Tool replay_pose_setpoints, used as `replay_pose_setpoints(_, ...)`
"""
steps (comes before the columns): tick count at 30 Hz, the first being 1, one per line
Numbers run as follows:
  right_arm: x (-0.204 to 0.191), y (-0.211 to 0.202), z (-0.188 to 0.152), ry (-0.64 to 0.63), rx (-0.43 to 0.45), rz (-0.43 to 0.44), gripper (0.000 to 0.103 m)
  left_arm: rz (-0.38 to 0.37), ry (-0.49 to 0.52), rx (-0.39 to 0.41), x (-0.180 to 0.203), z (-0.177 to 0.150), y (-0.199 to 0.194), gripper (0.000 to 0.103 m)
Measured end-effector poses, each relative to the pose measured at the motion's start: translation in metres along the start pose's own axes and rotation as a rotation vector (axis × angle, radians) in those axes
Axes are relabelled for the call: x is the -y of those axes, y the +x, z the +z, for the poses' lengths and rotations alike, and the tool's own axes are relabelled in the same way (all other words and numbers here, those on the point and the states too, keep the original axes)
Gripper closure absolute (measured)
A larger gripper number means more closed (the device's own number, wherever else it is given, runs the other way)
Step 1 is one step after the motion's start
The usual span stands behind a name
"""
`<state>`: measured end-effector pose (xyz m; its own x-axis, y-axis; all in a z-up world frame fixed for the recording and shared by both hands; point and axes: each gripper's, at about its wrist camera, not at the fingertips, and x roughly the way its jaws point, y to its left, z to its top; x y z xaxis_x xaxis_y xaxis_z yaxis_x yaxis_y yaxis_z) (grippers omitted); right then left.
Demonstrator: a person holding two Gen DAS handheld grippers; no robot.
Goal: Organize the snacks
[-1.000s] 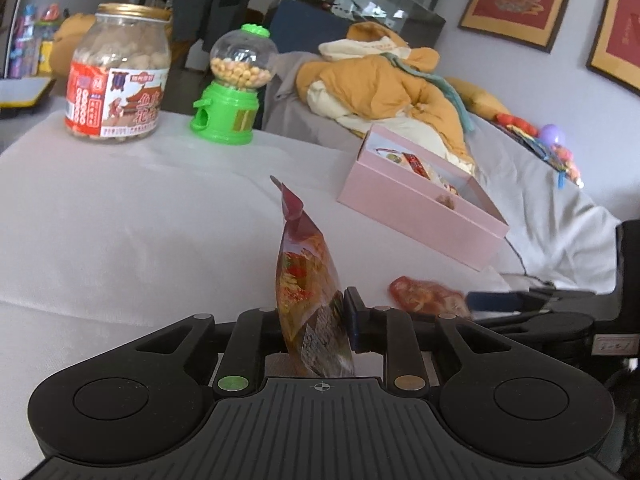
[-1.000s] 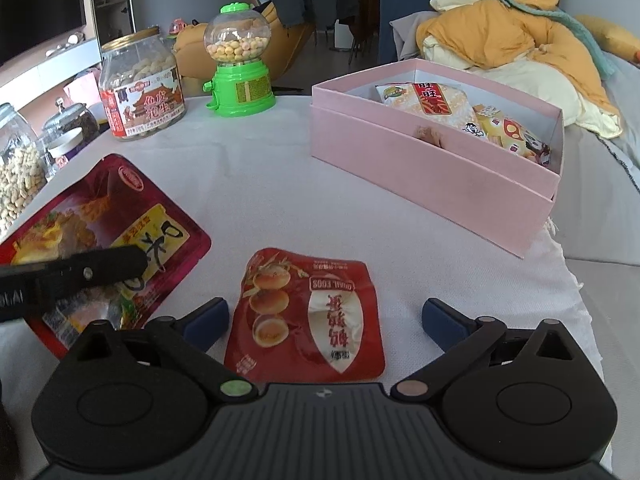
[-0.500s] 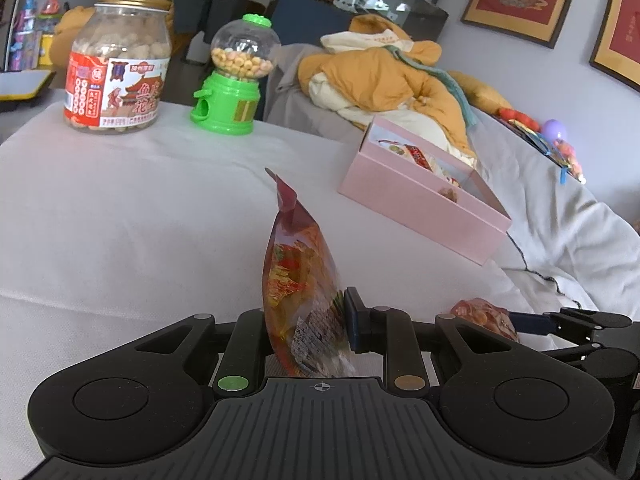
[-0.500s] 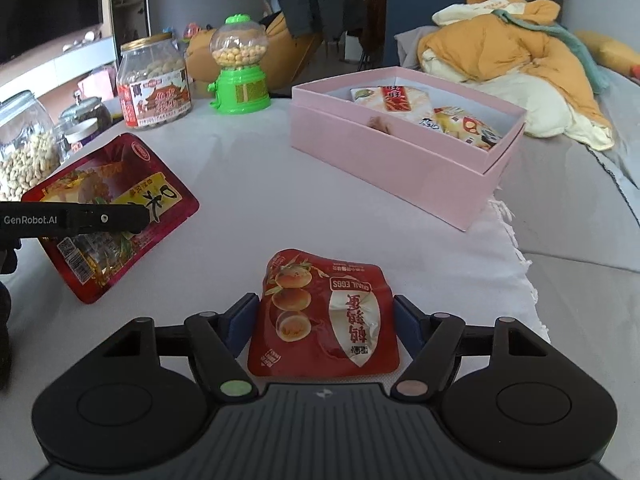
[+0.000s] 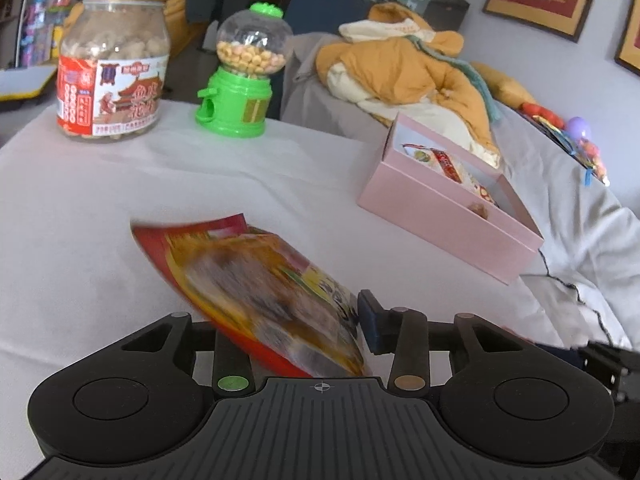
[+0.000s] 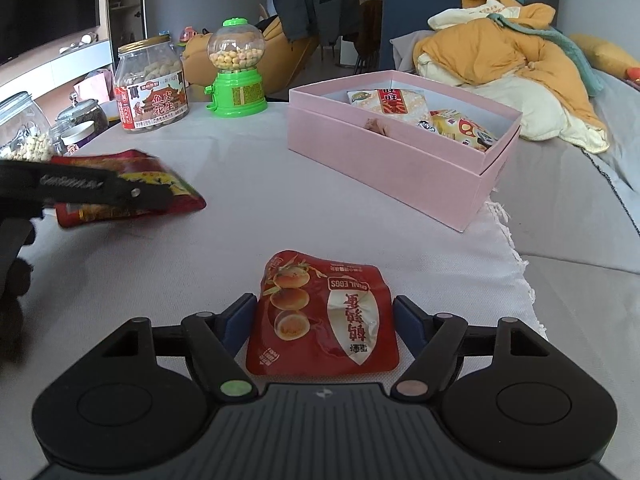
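A white cloth-covered table fills most of the scene, with a grey-draped sofa beyond it on the right carrying a heap of yellow bedding.

On the far right part of the table sits an open pink box, already holding several snack packets (three or so, the far ones partly hidden by the box wall).

At the far left stands a clear jar of coated peanuts with a gold lid and a red label. Just to its right is a small green gumball dispenser with a clear globe of pale candies.

The left gripper is closed on a large red and yellow snack bag, which tilts up and away to the left above the cloth; the bag is blurred, so its print cannot be read. Seen from the right wrist, this bag sits at the near left, well apart from the box.

The right gripper is at the near edge of the table. Its blue-padded jaws are pressed against both side edges of a smaller red packet marked "quail eggs", which looks flat against the cloth.
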<state>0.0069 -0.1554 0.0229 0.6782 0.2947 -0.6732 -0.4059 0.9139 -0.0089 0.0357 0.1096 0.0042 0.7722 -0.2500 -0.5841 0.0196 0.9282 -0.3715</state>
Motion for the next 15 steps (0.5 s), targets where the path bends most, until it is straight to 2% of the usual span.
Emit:
replay_pose_setpoints(2, 0.0, 0.0, 0.0, 0.0, 0.0, 0.0, 0.028, -0.011, -0.069, -0.012, -0.008, 0.003, 0.001, 0.065)
replay_pose_setpoints(5, 0.0, 0.0, 0.0, 0.005, -0.002, -0.007, 0.023, -0.03, -0.117, -0.025, -0.014, 0.004, 0.001, 0.067)
replay_pose_setpoints(8, 0.003, 0.0, 0.0, 0.019, -0.006, -0.008, 0.021, -0.053, -0.202, -0.003, -0.024, 0.0, 0.0, 0.071)
replay_pose_setpoints(12, 0.006, 0.002, 0.001, 0.035, -0.017, -0.015, 0.015, -0.087, -0.357, 0.025, -0.041, -0.003, 0.003, 0.082)
replay_pose_setpoints(15, 0.006, 0.002, 0.0, 0.037, -0.018, -0.013, 0.014, -0.09, -0.361, 0.051, -0.04, -0.006, 0.001, 0.083)
